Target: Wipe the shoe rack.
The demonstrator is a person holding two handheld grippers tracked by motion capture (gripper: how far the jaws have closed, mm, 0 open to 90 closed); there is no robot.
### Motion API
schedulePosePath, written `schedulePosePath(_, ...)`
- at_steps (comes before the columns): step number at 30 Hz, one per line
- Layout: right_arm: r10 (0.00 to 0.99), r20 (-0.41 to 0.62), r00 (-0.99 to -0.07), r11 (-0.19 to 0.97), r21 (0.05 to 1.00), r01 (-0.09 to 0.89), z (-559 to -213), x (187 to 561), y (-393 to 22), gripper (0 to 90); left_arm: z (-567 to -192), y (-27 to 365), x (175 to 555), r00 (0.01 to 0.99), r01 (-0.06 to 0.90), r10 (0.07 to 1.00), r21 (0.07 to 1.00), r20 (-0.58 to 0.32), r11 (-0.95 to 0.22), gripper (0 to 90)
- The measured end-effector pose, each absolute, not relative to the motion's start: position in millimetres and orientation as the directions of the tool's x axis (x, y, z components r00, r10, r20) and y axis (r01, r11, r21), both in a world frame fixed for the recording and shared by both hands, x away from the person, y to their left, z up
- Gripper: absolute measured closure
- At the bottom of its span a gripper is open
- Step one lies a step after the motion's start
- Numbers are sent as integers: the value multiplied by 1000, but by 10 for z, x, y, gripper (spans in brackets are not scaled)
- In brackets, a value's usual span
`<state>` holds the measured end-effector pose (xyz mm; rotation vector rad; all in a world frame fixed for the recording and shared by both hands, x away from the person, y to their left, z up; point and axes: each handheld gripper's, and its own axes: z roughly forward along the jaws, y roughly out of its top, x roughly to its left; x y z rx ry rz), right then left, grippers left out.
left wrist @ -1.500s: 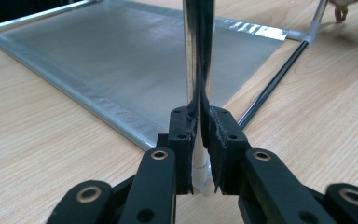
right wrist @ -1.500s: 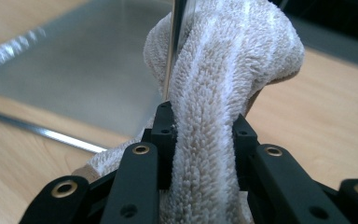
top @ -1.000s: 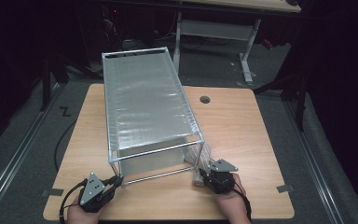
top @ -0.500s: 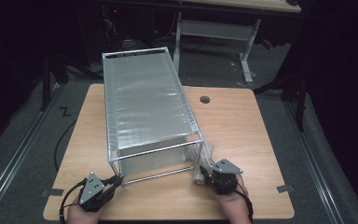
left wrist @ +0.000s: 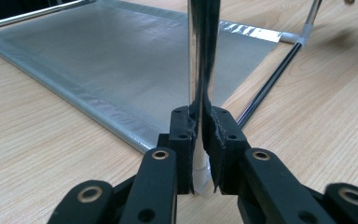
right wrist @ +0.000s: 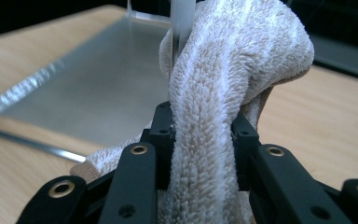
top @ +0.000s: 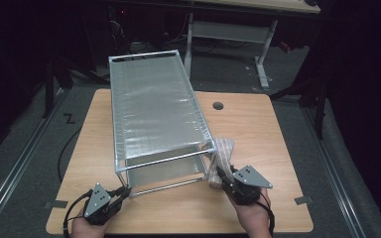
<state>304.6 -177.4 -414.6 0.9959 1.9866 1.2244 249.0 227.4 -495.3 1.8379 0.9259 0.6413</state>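
At near edge of light wooden bench [top: 258, 129]: two-tier silver metal rack with mesh shelves [top: 154, 106], standing upright, long axis running near to far. Left hand-held gripper [top: 121, 191] [left wrist: 200, 135] clamped tight on chrome near-left upright post [left wrist: 200, 56] close to its foot, steadying rack. Right hand-held gripper [top: 218, 176] [right wrist: 200, 140] closed on folded beige terry towel [top: 222, 153] [right wrist: 233, 60], towel pressed against near-right upright post [right wrist: 182, 23] just below upper shelf corner.

Step in hand, as judged: wiping down near-right post, rack braced at opposite corner.

Next move: keep left clamp fixed; keep towel wrapped against post and stroke along its length without loosening grip. Risk: towel slipping off post, or rack skidding on bench if brace relaxes.
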Motion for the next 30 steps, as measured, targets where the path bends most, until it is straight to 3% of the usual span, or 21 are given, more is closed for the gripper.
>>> schedulePosePath(5, 842, -102, -530, 258, 938, 230, -3984, 2968, -1813, 696, -4952, 2262, 2488, 581, 317, 813, 908, 41, -273, 802)
schedulePosePath(17, 840, -100, -533, 259, 937, 234, -3994, 2978, -1822, 695, -4951, 2254, 2487, 585, 315, 810, 908, 44, -277, 801)
schedulePosePath(30, 824, -99, -558, 361, 851, 382, -4468, 3100, -1749, 696, -4948, 2258, 2489, 588, 320, 808, 907, 37, -275, 803)
